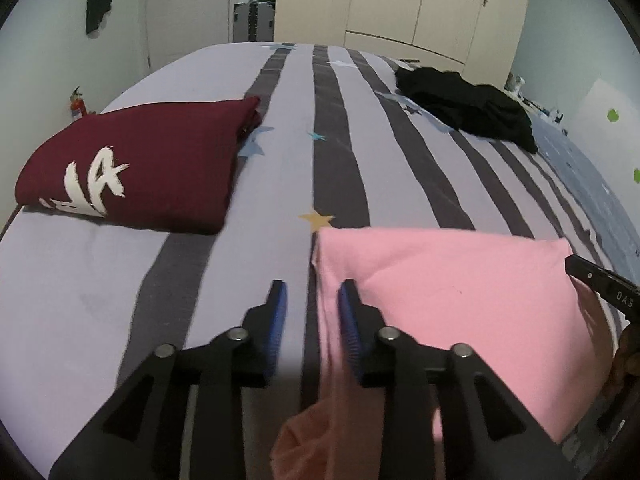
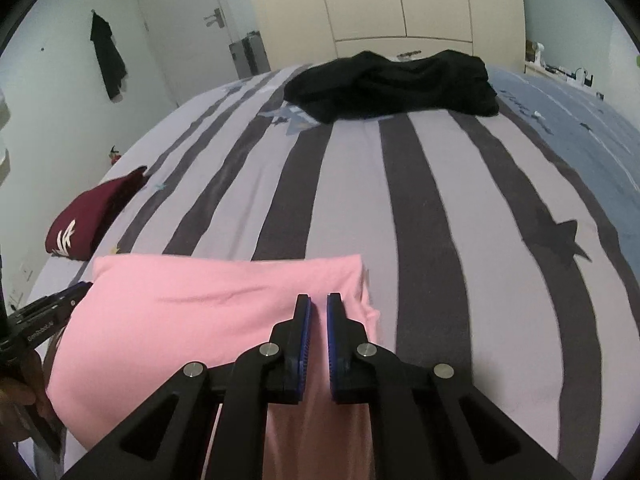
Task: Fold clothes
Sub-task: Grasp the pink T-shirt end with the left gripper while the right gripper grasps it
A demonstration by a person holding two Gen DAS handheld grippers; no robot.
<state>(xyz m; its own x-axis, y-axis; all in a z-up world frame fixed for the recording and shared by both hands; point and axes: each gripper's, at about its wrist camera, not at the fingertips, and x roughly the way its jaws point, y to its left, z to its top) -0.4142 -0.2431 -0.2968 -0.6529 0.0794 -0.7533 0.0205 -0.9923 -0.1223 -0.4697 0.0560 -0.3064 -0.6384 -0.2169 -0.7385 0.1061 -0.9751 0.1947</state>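
1. The left claw points steeply down toward the bed, its two black arms entering the left wrist view from 6 o'clock. Its blue pads stand apart, released; the left edge of the pink garment hangs in the gap, close against the right pad, with nothing pinching it.
2. The right claw points down at a similar slant, arms rising from 6 o'clock in the right wrist view. Its pads are nearly together, clenched on the right edge of the pink garment, which runs down between them.
3. The pink garment lies folded on the near part of the striped bed, spanning from one claw to the other, with a looser fold drooping toward 6 o'clock.
4. In the left wrist view the right claw's black body shows at 3 o'clock, at the pink garment's far corner; in the right wrist view the left claw's body shows at 9 o'clock, with part of a hand gripping it.
5. A folded maroon garment with white lettering rests on the bed at 9 to 10 o'clock of the left view.
6. A crumpled black garment lies on the bed at 12 o'clock of the right view, before the cream wardrobe.
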